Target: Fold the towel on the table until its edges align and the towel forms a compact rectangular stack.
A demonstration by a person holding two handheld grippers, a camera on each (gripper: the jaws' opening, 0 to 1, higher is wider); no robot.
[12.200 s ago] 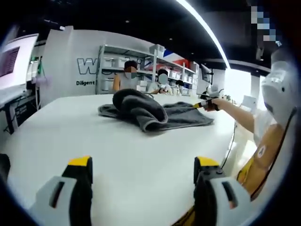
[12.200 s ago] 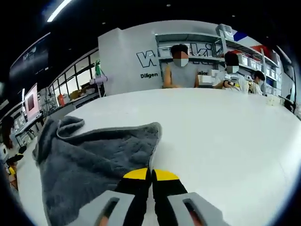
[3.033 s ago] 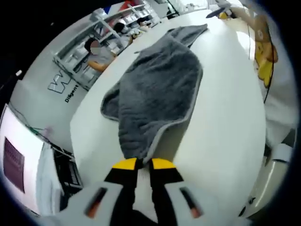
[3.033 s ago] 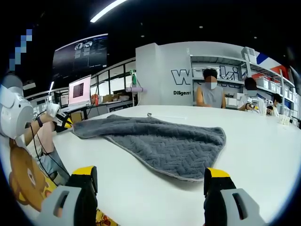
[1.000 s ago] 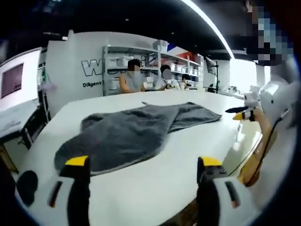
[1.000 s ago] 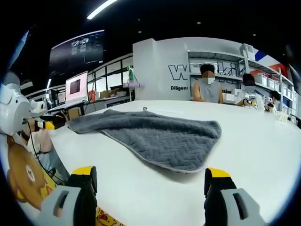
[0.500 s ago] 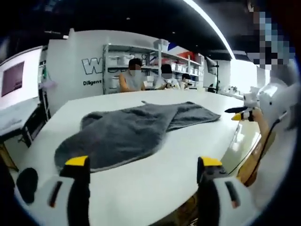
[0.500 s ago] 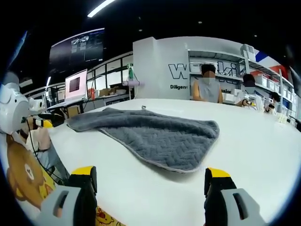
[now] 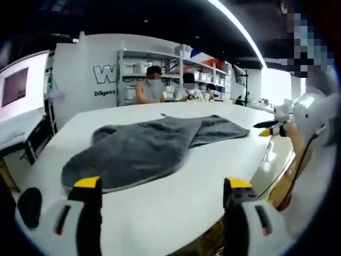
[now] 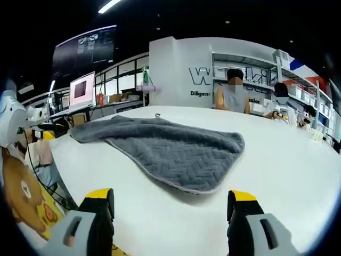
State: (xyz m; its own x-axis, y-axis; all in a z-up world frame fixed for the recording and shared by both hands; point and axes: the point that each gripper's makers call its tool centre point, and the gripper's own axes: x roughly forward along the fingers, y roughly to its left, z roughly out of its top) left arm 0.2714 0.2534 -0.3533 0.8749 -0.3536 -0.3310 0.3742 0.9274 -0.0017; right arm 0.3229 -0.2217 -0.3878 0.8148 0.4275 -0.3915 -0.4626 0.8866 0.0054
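Note:
A grey towel [image 9: 144, 146] with a herringbone weave lies spread out, long and uneven, on the white table [image 9: 176, 202]; in the right gripper view the same towel [image 10: 170, 146] stretches from far left to the middle. My left gripper [image 9: 160, 186] hangs open over the near table edge, short of the towel's rounded end, with nothing between its yellow-tipped fingers [image 9: 88, 183]. My right gripper [image 10: 170, 200] is open too, just short of the towel's near hem, holding nothing. The right gripper [image 9: 269, 129] also shows at the right of the left gripper view, past the towel's far end.
Two seated people [image 10: 232, 98] work at the far side of the table before shelving [image 9: 160, 74]. A monitor [image 9: 16, 85] stands at the left. A person's sleeve and printed apron [image 10: 24, 192] show at the left. A dark round object [image 9: 29, 205] sits near the left table edge.
Over the last second the right gripper view has edged closer to the towel's hem. The left gripper view is nearly still. The towel lies as before, and both grippers stay open.

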